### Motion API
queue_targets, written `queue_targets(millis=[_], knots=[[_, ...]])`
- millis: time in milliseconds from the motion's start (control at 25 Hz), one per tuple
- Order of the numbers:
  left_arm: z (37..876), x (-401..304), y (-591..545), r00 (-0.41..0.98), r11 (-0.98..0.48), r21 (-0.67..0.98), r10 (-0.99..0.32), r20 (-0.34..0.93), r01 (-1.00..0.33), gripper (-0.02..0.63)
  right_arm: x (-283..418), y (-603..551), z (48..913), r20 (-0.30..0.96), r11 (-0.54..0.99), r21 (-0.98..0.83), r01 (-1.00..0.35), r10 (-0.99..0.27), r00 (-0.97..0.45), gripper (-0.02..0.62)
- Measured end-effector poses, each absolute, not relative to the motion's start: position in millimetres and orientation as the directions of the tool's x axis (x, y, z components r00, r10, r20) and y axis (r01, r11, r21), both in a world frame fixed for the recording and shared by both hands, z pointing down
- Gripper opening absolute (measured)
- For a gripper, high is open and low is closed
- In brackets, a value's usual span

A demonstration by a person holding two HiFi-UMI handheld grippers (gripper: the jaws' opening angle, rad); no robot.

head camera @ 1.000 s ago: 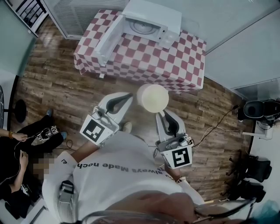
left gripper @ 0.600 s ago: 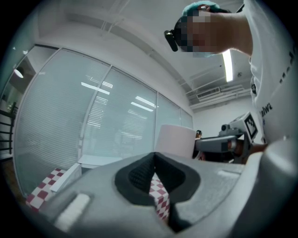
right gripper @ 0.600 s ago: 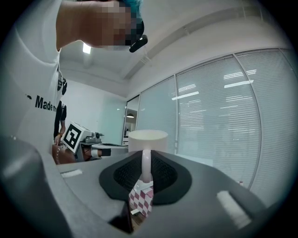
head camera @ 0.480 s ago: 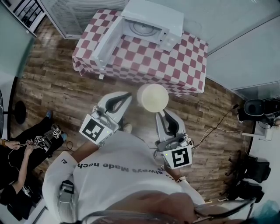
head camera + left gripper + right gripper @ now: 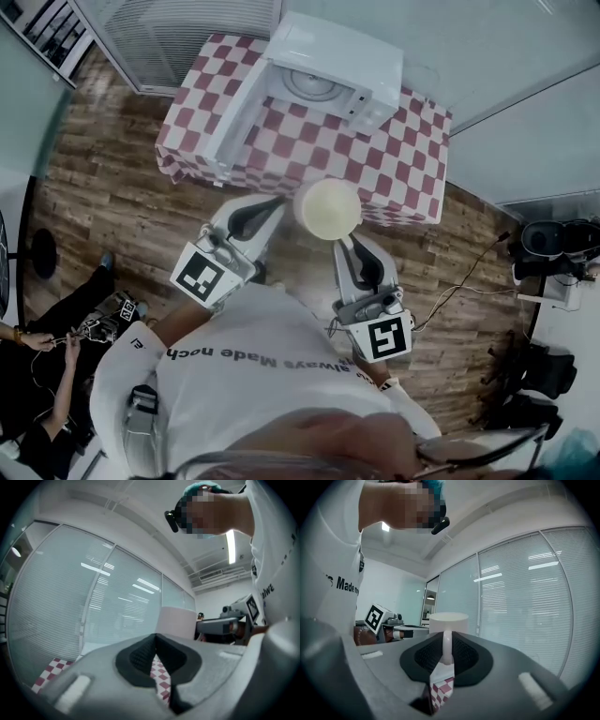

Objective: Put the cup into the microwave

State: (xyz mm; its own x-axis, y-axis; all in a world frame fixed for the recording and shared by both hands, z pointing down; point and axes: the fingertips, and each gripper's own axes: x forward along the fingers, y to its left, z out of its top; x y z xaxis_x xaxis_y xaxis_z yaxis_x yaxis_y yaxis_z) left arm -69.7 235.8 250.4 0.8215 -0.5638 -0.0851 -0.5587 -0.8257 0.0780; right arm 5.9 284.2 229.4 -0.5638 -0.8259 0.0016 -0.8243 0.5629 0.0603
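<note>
A cream cup (image 5: 327, 208) hangs in front of me, above the wooden floor at the table's near edge. My right gripper (image 5: 343, 242) is shut on its handle; in the right gripper view the handle (image 5: 447, 648) sits pinched between the black pads below the cup's rim (image 5: 448, 618). My left gripper (image 5: 277, 202) is beside the cup on the left, its pads meeting with nothing between them. From the left gripper view the cup (image 5: 178, 620) and the right gripper (image 5: 224, 624) show to the right. The white microwave (image 5: 349, 66) stands on the checkered table (image 5: 384, 164), its door (image 5: 239, 108) swung open.
A person sits on the floor at the lower left (image 5: 42, 375) with small devices. Cables (image 5: 469, 272) trail over the floor at the right, near black gear (image 5: 553, 236). Glass walls with blinds (image 5: 178, 28) stand behind the table.
Both grippers and the cup have moved toward the table; the microwave and the table now sit closer to them in the head view. The grip on the cup is unchanged.
</note>
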Motion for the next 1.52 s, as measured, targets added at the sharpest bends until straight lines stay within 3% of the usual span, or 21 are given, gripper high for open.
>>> queue_targets(millis=[680, 1520], knots=[[249.6, -127.0, 125.1, 0.829, -0.834, 0.088, -0.551, -0.097, -0.544, 0.003, -51.7, 171.4, 227.7, -0.007, 0.547, 0.053, -0.835, -0.836, -0.548, 0.048], [252.2, -77.0, 58.5, 0.831, -0.834, 0.103, -0.551, -0.079, -0.543, 0.003, 5.6, 105.3, 230.5, -0.018, 0.524, 0.056, -0.850, -0.850, -0.526, 0.048]])
